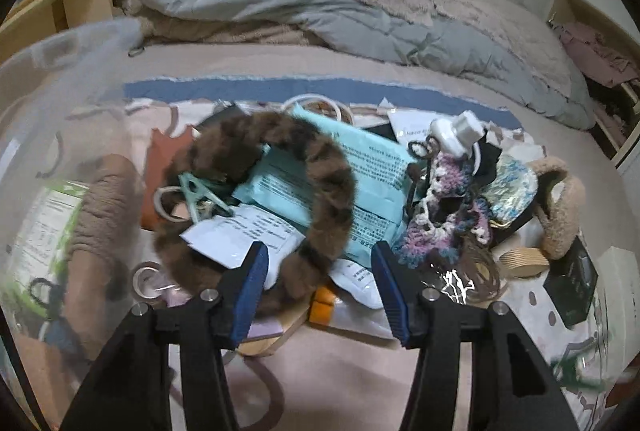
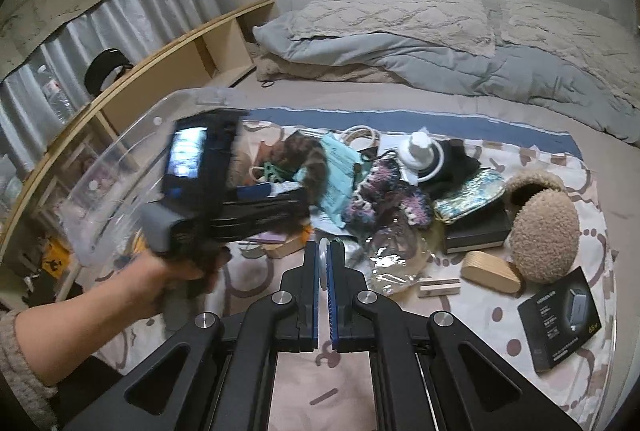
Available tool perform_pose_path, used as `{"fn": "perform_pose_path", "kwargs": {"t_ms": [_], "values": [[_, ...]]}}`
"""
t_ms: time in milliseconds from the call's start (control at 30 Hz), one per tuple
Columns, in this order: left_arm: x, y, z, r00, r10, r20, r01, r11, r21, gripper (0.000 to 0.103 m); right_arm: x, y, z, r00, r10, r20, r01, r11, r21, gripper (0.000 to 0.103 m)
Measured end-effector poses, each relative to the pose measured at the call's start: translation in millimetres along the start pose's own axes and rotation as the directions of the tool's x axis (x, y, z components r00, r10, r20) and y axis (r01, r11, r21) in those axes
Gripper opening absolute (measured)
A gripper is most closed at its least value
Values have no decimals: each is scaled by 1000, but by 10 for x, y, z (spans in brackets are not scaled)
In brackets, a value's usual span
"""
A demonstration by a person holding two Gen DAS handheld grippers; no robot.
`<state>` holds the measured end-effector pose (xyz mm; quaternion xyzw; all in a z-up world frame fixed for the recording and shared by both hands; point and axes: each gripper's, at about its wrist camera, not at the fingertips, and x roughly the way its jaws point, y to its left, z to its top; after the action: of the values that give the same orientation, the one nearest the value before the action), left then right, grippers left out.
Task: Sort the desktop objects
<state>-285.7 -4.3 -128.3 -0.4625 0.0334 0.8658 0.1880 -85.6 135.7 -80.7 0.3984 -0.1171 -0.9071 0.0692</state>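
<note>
Left wrist view: furry brown hoop (image 1: 256, 199) over teal packet (image 1: 360, 191), papers beneath

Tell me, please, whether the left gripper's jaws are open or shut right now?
Open. In the left wrist view the left gripper shows a wide gap between its blue pads, with the furry brown hair band lying in front, not pinched.

We see the left hand-held gripper (image 2: 276, 191) smeared by motion blur in the right wrist view, its screen unreadable and its fingertips lost against the pile. The furry brown headband (image 1: 256, 199) runs down behind the near blue pad (image 1: 252, 283), so we lose part of its loop. Print on the teal packet (image 1: 360, 175) is too small for us to read, and the headband covers its middle. The clear plastic bin (image 1: 52, 119) is a hazy blur, cut by the left edge. The person's sleeve (image 2: 16, 363) runs out of frame.
</note>
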Motion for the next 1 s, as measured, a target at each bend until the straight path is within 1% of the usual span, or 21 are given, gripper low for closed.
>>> {"fn": "perform_pose_path", "kwargs": {"t_ms": [167, 233, 267, 300, 367, 400, 433, 567, 733, 900, 1000], "values": [[255, -16, 21, 999, 20, -44, -21, 999, -25, 53, 98, 46, -75, 998, 34, -49, -35, 999, -22, 4], [298, -25, 34, 999, 25, -43, -26, 999, -24, 53, 126, 70, -114, 997, 41, -66, -43, 999, -31, 4], [313, -25, 42, 999, 29, -41, -30, 999, -19, 52, 141, 81, -131, 996, 45, -75, -48, 998, -35, 4], [329, -28, 50, 999, 33, -40, -33, 999, -14, 41, 148, 88, -144, 995, 49, -81, -53, 998, -37, 4], [375, -29, 63, 998, 46, -49, -46, 999, -1, 28, 168, 100, -168, 994, 58, -94, -62, 997, -41, 4], [394, -29, 66, 997, 48, -54, -48, 999, 3, 24, 176, 104, -179, 993, 60, -100, -64, 997, -44, 4], [402, -35, 66, 997, 49, -55, -48, 999, 8, 22, 183, 97, -185, 993, 59, -105, -64, 997, -46, 4], [362, -85, 51, 997, 66, -40, -64, 997, 44, 19, 200, 82, -226, 992, 52, -116, -58, 997, -46, 4], [153, -94, -16, 998, 63, -7, -62, 994, 94, 18, 204, 55, -242, 991, 54, -125, -59, 998, -35, 4], [-82, 14, -108, 1000, 19, -7, -19, 998, 54, 18, 175, 90, -235, 991, 59, -119, -63, 998, -28, 4], [-233, 10, -208, 1000, 6, 6, -6, 997, 81, 17, 142, 121, -261, 992, 56, -116, -60, 998, -31, 4]]}}
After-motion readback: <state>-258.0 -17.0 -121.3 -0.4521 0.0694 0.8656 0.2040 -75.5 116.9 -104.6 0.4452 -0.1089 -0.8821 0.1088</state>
